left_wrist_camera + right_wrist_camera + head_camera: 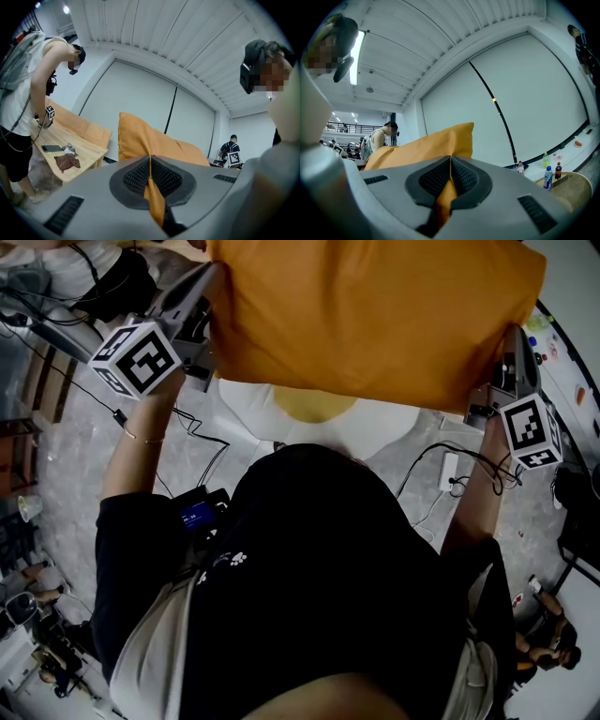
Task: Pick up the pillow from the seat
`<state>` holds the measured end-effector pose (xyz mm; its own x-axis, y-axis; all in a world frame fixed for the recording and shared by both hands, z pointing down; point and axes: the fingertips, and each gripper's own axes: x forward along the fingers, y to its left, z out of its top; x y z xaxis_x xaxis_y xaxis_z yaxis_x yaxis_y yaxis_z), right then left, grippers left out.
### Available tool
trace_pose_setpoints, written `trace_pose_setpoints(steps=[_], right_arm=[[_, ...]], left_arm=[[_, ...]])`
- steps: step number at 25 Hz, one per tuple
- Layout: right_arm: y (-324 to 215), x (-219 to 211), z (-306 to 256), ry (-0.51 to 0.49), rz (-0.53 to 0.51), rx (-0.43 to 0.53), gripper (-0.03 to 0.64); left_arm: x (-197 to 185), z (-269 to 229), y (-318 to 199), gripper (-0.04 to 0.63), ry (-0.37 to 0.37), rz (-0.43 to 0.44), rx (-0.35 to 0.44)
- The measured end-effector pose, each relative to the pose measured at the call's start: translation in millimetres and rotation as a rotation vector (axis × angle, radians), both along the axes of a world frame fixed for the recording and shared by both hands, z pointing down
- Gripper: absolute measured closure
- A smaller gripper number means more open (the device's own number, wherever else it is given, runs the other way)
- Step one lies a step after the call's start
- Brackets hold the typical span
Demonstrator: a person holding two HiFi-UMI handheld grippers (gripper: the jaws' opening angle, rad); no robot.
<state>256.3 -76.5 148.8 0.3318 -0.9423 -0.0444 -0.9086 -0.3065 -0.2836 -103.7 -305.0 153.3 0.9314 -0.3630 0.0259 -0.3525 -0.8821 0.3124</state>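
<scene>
Pillow (375, 315), orange: held up in the air over white seat (246, 409), spanning both grippers. L gripper (150, 164): jaws pinched tight on pillow's left edge, fabric fold betw. pads. R gripper (449, 168): likewise clamped on pillow's right edge. Both arms raised.

matt orange cloth pillow (375, 315); ribbed black rubbery pads (161, 178).

Orange pillow (375, 315), soft, plain cover, held up flat in the air, pinched at left and right edges.
</scene>
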Motion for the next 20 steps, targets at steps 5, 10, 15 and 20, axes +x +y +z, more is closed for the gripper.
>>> trace_pose_setpoints(steps=[5, 10, 15, 20], right_arm=[[0.3, -0.7, 1.5, -0.001, 0.000, 0.002, 0.595], [-0.4, 2.6, -2.1, 0.002, 0.003, -0.004, 0.595], [-1.5, 2.0, -1.3, 0.001, 0.002, -0.008, 0.595], [-3.6, 2.2, 0.5, -0.002, -0.001, -0.017, 0.595]], left_arm=[[-1.2, 1.5, 0.6, 0.581, 0.004, 0.000, -0.004], [1.5, -1.4, 0.6, 0.583, 0.004, 0.004, -0.006], [0.7, -0.4, 0.2, 0.583, 0.001, 0.005, -0.008], [-0.1, 3.5, -0.4, 0.581, 0.000, 0.002, -0.028]])
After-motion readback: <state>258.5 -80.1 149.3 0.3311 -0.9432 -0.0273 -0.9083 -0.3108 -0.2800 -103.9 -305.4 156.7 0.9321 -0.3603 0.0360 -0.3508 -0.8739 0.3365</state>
